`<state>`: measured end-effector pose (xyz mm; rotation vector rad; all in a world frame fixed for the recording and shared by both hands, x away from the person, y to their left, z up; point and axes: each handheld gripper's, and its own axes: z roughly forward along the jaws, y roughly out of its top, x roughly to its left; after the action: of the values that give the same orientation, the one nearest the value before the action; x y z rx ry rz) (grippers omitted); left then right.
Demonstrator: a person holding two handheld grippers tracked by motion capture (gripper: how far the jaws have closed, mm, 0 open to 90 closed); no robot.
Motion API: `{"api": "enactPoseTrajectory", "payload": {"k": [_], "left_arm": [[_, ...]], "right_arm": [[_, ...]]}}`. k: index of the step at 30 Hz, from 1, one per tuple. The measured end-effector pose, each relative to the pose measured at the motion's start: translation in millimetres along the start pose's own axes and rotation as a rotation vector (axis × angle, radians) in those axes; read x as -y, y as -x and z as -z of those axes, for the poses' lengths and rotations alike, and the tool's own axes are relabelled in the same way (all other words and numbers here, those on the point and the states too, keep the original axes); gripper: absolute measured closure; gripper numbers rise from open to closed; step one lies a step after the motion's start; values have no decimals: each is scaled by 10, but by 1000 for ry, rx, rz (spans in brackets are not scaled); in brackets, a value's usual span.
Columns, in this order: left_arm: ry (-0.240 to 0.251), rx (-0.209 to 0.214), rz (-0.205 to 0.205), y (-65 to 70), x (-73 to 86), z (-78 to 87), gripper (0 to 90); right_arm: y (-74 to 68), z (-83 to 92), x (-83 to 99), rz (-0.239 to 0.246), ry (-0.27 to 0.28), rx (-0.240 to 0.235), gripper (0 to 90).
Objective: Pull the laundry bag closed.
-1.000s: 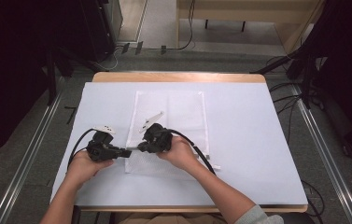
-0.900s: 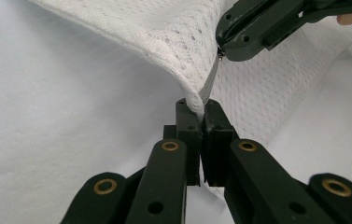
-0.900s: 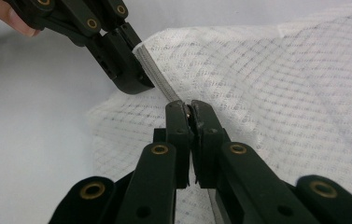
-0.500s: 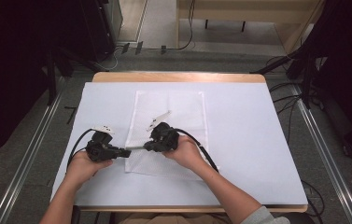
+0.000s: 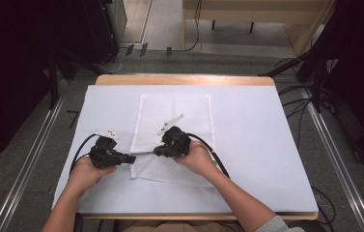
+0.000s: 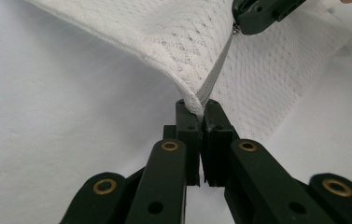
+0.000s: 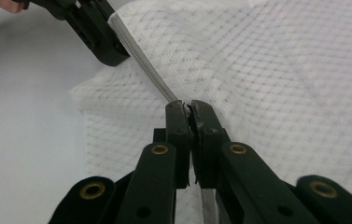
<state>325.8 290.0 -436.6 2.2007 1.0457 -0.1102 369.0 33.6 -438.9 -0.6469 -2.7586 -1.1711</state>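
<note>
A white mesh bag [image 5: 175, 118] lies flat in the middle of the white-covered table [image 5: 261, 145]. Its near-left corner is lifted, with a grey zipper [image 5: 144, 154] stretched taut along that edge. My left gripper [image 5: 132, 157] is shut on the bag's corner at the zipper's end [image 6: 200, 106]. My right gripper [image 5: 156, 152] is shut on the zipper pull [image 7: 187, 106], a short way to the right of the left one. In the right gripper view the zipper [image 7: 145, 65] runs up to the left gripper [image 7: 103, 39]. In the left gripper view it rises [image 6: 215, 74] to the right gripper [image 6: 257, 18].
A wooden table edge [image 5: 184, 79] shows at the back. Black cables trail from both grippers over the sheet [image 5: 211, 150]. Metal rails [image 5: 30, 159] and floor cables flank the table. Bare white sheet stretches to the right of the bag.
My right gripper has slid to the right along the zipper, away from the left gripper, so a longer stretch of zipper spans between them. The left gripper has stayed put.
</note>
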Motion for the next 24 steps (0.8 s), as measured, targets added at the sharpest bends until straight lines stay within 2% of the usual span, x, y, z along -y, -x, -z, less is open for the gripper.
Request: {"api": "enactPoseTrajectory", "payload": {"k": [8,24], "left_arm": [[-3,3,3,-5,5,2,882],[-12,7,-2,-14,19,9,882]], "right_arm": [[41,56,61,0,-8,14,885],[79,118,150,-12,-12,12,885]]}}
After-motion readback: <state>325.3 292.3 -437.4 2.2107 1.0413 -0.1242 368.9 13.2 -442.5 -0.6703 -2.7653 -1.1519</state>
